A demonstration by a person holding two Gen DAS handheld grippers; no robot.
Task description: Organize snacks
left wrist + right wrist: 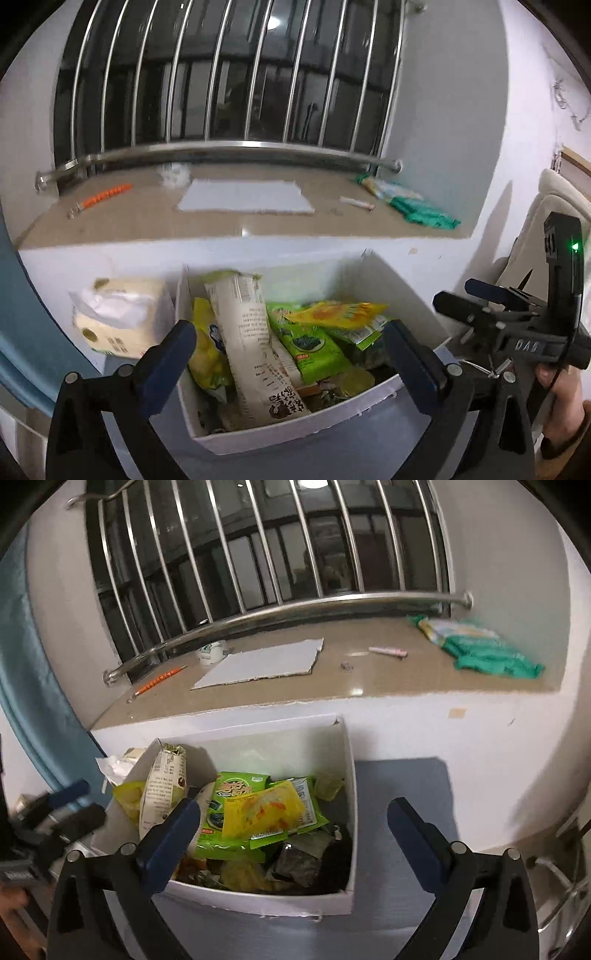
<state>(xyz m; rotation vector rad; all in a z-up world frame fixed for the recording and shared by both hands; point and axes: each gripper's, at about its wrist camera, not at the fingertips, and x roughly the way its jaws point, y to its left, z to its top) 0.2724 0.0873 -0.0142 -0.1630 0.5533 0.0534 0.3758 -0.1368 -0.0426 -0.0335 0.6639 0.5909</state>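
Left wrist view: the left gripper (291,341) hangs above the white box (295,430), fingers spread wide and holding nothing. The box sits on the grey tabletop (332,461) at its far edge, against the wall under the window ledge (147,221), with a tissue pack (122,317) just beside its left wall. The snacks are piled loose inside: a tall cream packet (251,347) leans upright on the left and a green seaweed pack (310,343) lies under a yellow packet (340,314). To tidy well, it would be wise to take the top, loose packet first and pinch it by a flat edge, not its puffed middle.

Right wrist view: the right gripper (295,827) hovers over the same box's near right corner, fingers likewise spread and empty, angled down and forward. The yellow packet lies topmost, nearest the left finger, so it looks the easiest pick.
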